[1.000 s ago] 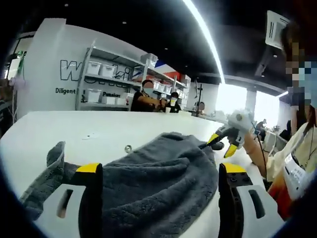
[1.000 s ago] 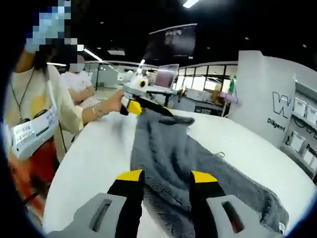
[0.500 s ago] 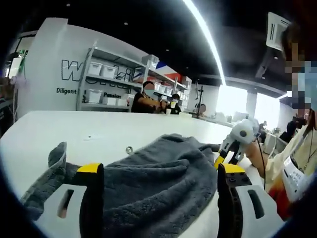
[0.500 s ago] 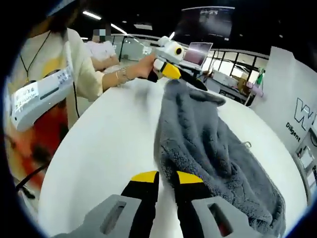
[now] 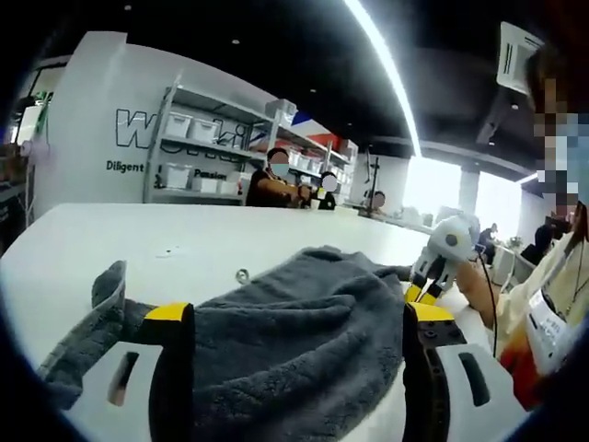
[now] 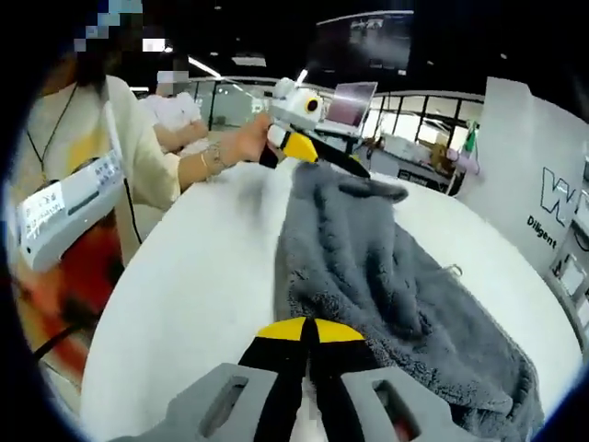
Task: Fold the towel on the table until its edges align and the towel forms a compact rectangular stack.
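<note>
A grey fluffy towel (image 5: 294, 341) lies rumpled on the white round table (image 5: 184, 239). My left gripper (image 5: 296, 315) stands open, its jaws wide apart, with one end of the towel lying between them. In the right gripper view the towel (image 6: 368, 267) runs lengthwise across the table (image 6: 193, 267). My right gripper (image 6: 308, 329) has its yellow tips pressed together on the near edge of the towel. At the far end is the left gripper (image 6: 322, 152), held by a hand. The right gripper (image 5: 419, 293) also appears in the left gripper view, at the towel's far corner.
A person in a cream top (image 6: 83, 184) stands at the table's edge and holds both grippers. A small metal ring (image 5: 241, 274) lies on the table beside the towel. Shelves with bins (image 5: 198, 152) and seated people (image 5: 271, 180) are behind the table.
My right gripper's jaws have gone from open to shut at the towel's near edge. The left gripper stays open over the other end of the towel.
</note>
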{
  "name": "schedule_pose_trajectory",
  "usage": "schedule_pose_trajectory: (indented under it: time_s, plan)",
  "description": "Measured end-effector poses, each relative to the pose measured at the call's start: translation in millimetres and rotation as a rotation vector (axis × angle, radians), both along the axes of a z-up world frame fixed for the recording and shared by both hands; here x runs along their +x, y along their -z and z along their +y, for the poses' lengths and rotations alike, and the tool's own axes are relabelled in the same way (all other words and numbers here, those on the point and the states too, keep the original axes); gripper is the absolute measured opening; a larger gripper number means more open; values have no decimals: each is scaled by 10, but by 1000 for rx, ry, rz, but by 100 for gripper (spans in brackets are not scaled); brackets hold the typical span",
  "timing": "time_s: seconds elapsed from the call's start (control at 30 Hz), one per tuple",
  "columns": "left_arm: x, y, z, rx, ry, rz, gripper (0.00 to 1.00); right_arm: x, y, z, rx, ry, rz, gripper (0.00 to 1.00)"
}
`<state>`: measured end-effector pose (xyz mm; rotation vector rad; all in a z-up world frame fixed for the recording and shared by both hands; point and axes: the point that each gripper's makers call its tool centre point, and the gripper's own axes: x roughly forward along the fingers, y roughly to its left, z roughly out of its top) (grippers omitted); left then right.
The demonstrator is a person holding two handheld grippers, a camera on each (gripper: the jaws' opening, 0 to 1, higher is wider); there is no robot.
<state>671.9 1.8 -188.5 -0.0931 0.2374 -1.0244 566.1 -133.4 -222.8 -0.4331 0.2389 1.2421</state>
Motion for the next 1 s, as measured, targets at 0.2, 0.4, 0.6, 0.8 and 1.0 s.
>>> schedule_pose_trajectory:
  time_s: [0.2,0.4,0.6,0.8,1.0]
  plan:
    - [2,25,0,4,2,12,91,-76,-394,33,169,-25,-55,0]
    - [12,59,5,13,-2,23,91,214,-388,-92,206,124,-40,0]
    - [27,91,20,24,-6,38,90,601,46,-395,123,358,132,0]
    - [17,100,14,22,0,51,90,699,281,-419,116,421,233,0]
    - [16,133,7,29,-1,64,89,703,304,-426,107,431,222,3]
